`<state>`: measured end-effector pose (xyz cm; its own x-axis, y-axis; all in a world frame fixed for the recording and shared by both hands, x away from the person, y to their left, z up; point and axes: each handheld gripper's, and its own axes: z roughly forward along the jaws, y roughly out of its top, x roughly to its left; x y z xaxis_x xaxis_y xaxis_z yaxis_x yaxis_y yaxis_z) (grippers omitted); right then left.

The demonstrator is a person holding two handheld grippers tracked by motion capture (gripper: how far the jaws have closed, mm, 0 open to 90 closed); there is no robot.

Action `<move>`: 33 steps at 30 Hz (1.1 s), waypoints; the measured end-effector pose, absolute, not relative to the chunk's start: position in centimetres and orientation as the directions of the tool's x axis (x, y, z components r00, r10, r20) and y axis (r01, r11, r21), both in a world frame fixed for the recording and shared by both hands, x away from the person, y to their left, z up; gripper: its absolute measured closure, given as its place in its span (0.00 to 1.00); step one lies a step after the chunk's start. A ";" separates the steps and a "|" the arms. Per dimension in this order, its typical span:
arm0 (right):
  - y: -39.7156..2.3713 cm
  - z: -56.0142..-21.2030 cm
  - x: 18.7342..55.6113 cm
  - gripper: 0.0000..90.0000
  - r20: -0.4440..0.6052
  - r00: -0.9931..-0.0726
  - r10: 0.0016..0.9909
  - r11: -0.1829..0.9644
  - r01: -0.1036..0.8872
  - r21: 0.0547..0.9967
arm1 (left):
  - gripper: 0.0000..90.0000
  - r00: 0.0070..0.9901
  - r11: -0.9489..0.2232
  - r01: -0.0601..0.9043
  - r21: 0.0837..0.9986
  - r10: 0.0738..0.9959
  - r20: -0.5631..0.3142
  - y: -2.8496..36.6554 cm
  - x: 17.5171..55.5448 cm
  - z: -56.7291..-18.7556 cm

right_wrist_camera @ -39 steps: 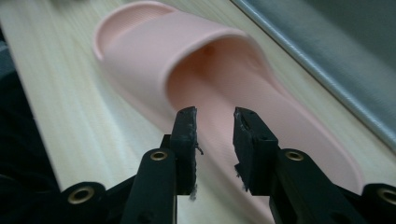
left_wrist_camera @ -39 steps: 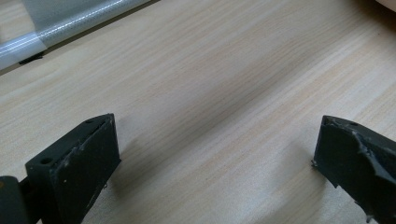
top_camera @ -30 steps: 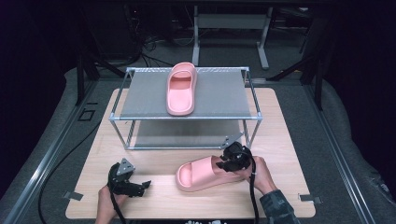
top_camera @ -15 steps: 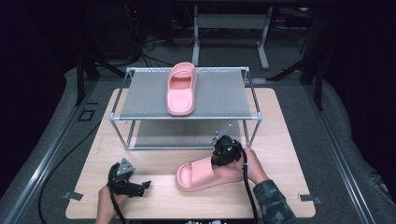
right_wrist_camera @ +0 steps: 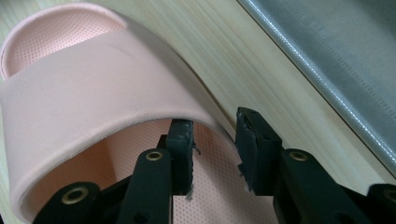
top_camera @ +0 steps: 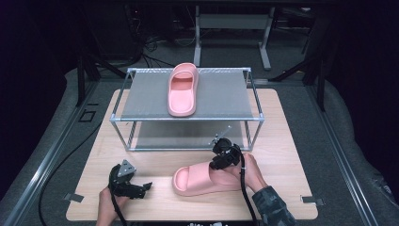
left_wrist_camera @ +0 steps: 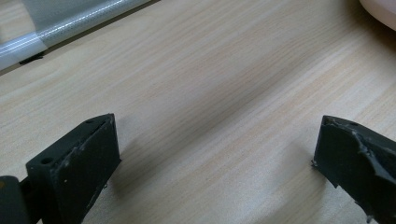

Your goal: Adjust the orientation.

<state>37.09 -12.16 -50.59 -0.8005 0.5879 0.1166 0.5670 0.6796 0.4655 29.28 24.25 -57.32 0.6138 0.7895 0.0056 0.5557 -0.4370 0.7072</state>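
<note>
Your right gripper (top_camera: 221, 162) was sitting at the slide (top_camera: 207, 179) on the table (top_camera: 282, 141), about 5 o'clock from the rack (top_camera: 188, 117). One jaw was tucked under the strap, the other outside its edge, and they'd just been closing; can't tell if the pads were actually pinching it. Your left gripper (top_camera: 141, 187) rested around 7 o'clock with its jaws wide apart over bare wood, nothing in them. The other slide (top_camera: 183, 89) lay on the rack's top shelf
</note>
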 end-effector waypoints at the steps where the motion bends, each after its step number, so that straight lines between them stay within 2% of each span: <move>1: -12.1 -50.6 37.1 0.75 0.117 -0.798 0.591 0.678 0.570 0.464 | 0.00 0.614 -0.438 0.556 0.707 0.789 0.006 24.3 29.3 -57.3; 5: -12.1 -50.6 37.2 0.70 0.124 -0.826 0.550 0.695 0.535 0.481 | 0.00 0.612 -0.437 0.556 0.707 0.790 0.007 24.3 29.3 -57.3; 8: -11.9 -50.4 37.3 0.65 0.097 -0.885 0.455 0.745 0.437 0.504 | 0.00 0.611 -0.435 0.557 0.707 0.792 0.006 24.2 29.3 -57.3; 11: -11.4 -50.4 37.6 0.64 0.066 -0.921 0.384 0.790 0.365 0.493 | 0.00 0.609 -0.433 0.558 0.708 0.793 0.005 24.2 29.3 -57.3; 16: -10.9 -50.7 38.2 0.69 0.055 -0.959 0.279 0.842 0.272 0.466 | 0.00 0.609 -0.433 0.559 0.707 0.793 0.005 24.2 29.3 -57.3; 19: -10.6 -50.8 38.5 0.72 0.033 -0.965 0.259 0.858 0.246 0.451 | 0.00 0.609 -0.433 0.558 0.708 0.793 0.005 24.2 29.3 -57.3; 24: -10.6 -51.3 38.9 0.78 0.069 -0.966 0.249 0.862 0.253 0.439 | 0.00 0.609 -0.434 0.558 0.707 0.793 0.005 24.2 29.3 -57.3; 33: -10.7 -51.3 39.0 0.89 0.005 -0.976 0.217 0.872 0.196 0.449 | 0.00 0.609 -0.434 0.558 0.707 0.793 0.005 24.2 29.3 -57.3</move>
